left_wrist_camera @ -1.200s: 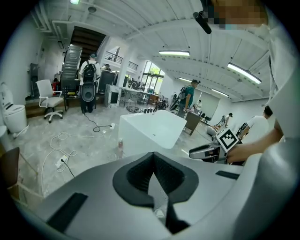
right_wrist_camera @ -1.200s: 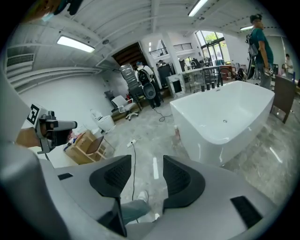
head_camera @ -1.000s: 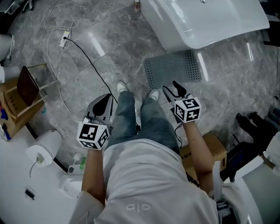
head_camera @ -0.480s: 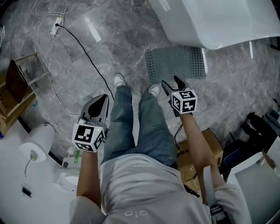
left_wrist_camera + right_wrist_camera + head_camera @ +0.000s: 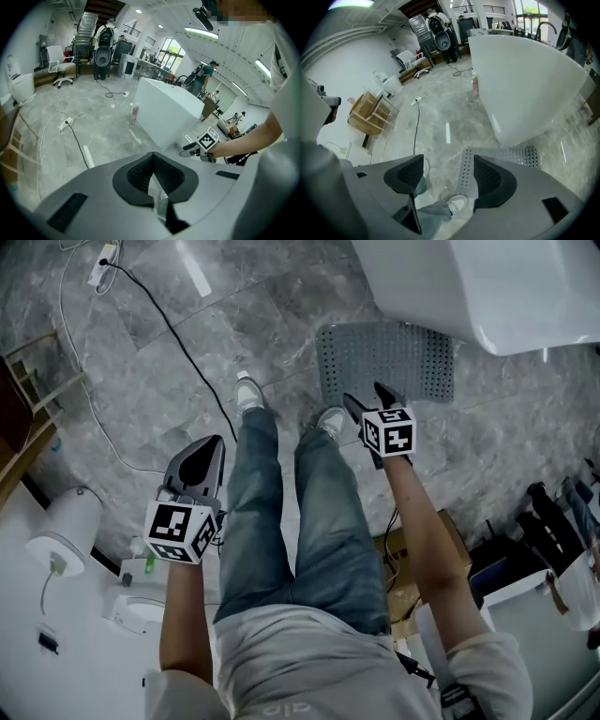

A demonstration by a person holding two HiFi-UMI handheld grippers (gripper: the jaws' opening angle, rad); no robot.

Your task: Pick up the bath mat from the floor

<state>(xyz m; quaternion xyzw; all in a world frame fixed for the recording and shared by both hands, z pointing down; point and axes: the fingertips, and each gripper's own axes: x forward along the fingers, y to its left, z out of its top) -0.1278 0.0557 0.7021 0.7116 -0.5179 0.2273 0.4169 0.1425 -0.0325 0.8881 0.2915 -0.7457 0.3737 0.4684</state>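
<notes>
right tongs point(image 5: 365, 395) opening empty, nearer mat point(image 5: 389, 357)

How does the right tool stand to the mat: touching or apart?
Apart. In the right gripper view the right tool, its jaws just opened wider, holds nothing; the mat lies on the floor beyond them.

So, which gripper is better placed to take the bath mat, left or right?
Right, probably: the right gripper points at the bath mat, its empty jaws just opening; the left gripper is shut, beyond the person's legs.
</notes>
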